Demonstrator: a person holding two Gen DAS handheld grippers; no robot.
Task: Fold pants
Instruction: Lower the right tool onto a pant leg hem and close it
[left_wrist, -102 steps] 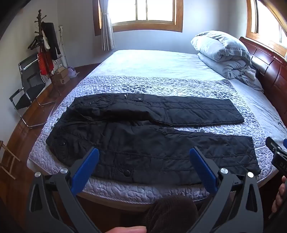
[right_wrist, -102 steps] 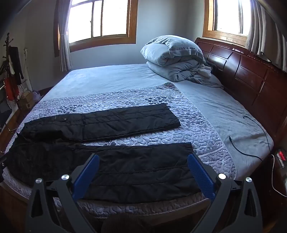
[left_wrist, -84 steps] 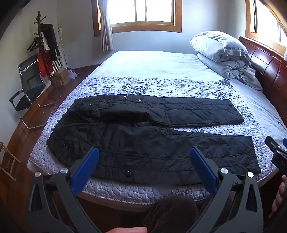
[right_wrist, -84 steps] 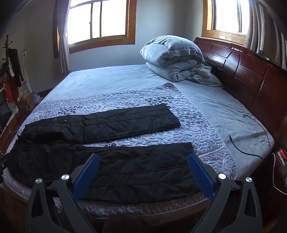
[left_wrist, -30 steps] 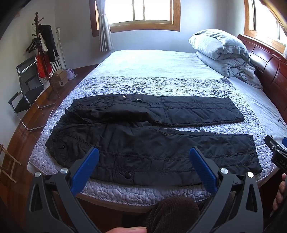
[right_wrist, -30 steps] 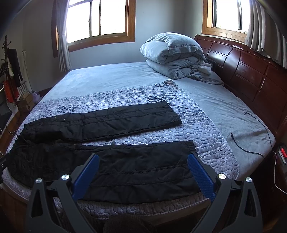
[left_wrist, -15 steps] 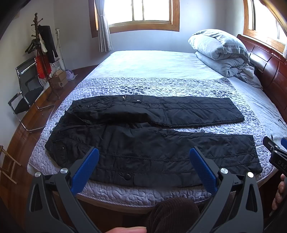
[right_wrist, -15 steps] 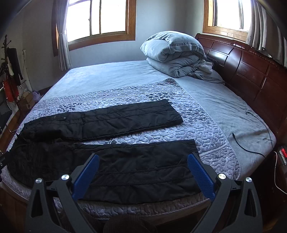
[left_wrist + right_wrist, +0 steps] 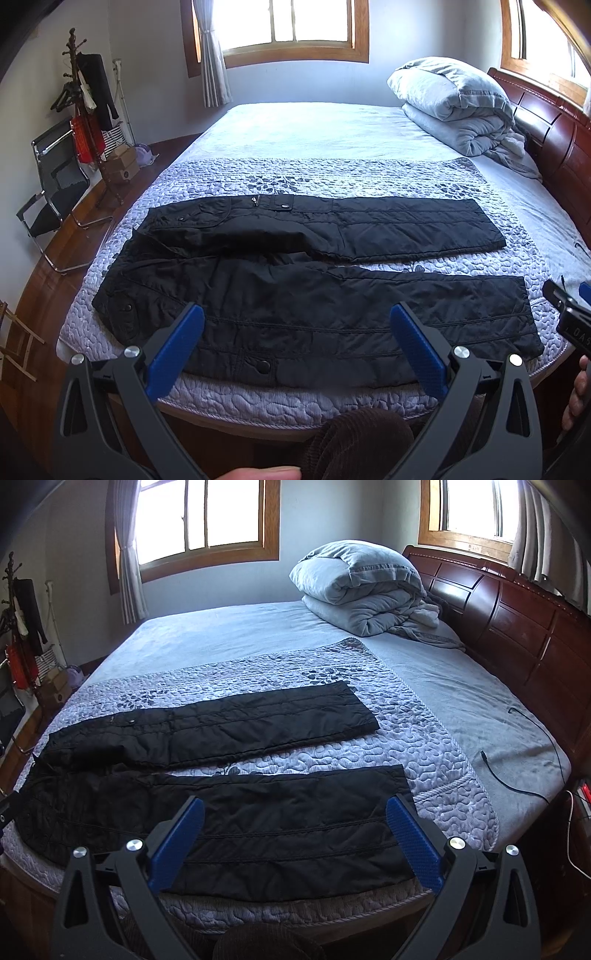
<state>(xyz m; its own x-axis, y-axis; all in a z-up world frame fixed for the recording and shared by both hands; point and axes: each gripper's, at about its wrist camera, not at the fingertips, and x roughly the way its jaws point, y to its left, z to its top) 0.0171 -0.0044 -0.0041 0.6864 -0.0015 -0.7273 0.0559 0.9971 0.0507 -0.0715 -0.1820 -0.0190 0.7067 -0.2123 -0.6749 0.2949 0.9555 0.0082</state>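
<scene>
Black quilted pants [image 9: 303, 295] [image 9: 236, 812] lie spread flat on the purple quilted bedspread [image 9: 332, 177], waist to the left, both legs running right with a gap between them. My left gripper [image 9: 297, 314] hovers open in front of the bed's near edge, over the near leg and hip, touching nothing. My right gripper [image 9: 295, 806] is open too, held before the cuff end of the near leg. The right tool's body [image 9: 569, 317] shows at the right edge of the left wrist view, with a hand below it.
A folded grey duvet [image 9: 362, 587] sits by the dark wooden headboard [image 9: 524, 627]. A black cable [image 9: 517, 760] lies on the sheet at right. A chair [image 9: 55, 192] and coat rack [image 9: 85, 110] stand on the floor at left. A knee in brown corduroy [image 9: 358, 439] is below.
Both grippers have drifted slightly nearer and higher over the bed; the pants lie unmoved and both stay open.
</scene>
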